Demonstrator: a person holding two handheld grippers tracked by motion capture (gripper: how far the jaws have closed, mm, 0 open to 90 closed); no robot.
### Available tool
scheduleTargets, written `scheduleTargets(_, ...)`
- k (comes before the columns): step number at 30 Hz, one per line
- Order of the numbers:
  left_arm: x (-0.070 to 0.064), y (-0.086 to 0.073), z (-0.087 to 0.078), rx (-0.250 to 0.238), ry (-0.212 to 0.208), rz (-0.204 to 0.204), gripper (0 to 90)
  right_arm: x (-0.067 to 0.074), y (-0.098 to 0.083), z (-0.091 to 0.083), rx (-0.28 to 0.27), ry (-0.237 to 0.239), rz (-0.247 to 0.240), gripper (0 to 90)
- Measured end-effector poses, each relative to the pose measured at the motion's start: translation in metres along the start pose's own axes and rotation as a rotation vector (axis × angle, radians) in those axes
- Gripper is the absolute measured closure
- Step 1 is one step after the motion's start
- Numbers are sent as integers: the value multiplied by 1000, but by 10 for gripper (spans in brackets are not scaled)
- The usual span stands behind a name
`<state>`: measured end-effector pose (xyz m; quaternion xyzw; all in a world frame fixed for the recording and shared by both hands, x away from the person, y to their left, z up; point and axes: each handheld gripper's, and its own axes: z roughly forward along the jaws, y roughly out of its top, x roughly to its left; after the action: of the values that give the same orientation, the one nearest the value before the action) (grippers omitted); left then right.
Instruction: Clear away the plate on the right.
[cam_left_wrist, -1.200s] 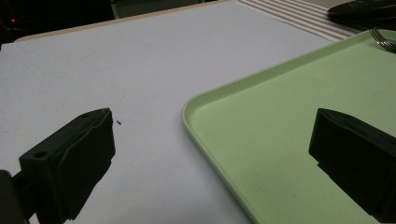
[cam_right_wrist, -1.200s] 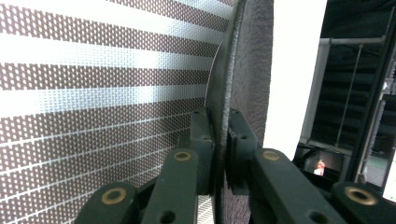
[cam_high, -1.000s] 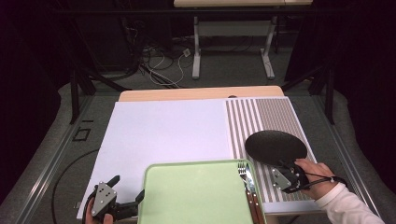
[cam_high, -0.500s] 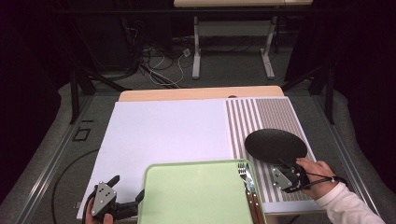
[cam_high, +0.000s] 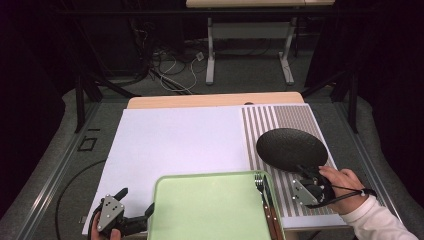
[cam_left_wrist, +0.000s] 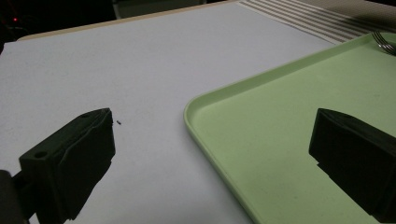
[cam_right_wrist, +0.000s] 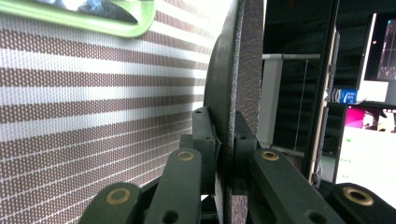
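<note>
— What do your tools look like?
— My right gripper (cam_high: 306, 176) has black jaws with brass rivets, a grey plate, a black cable. My left gripper (cam_high: 136, 206) matches. My sleeve (cam_high: 375, 224) is white.

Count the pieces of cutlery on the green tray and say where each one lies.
2, as far as shows. A fork and a wooden-handled knife lie side by side along the right edge of the tray; the frame cuts off the tray's near end, so more could lie there.

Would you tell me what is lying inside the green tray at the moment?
A fork and a wooden-handled utensil lie along the right edge of the green tray. The rest of its floor is bare; its near end runs out of the picture.
</note>
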<state>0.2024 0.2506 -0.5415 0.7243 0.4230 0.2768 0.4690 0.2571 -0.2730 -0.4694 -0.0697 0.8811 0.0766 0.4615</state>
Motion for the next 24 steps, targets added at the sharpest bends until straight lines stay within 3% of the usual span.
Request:
scheduleTargets(2,0,0,0,-1,-2,-3,5,2,2,-1,-4,-5,8,850)
scheduleTargets(10,0,0,0,-3,3,0,5,2,18,-5,-45,-5,-41,847)
scheduleTargets(14,1,0,0,-4,3,-1,5,3,30,-4,-80,-7,-44,845)
scheduleTargets(15,1,0,0,-4,2,-2,5,1,34,-3,-93,-11,-82,843)
scheduleTargets(19,1,1,1,-5,0,-7,5,1,49,0,-109,6,-83,838)
scheduleTargets(24,1,0,1,-8,4,-13,5,-1,68,3,-186,-12,-116,836)
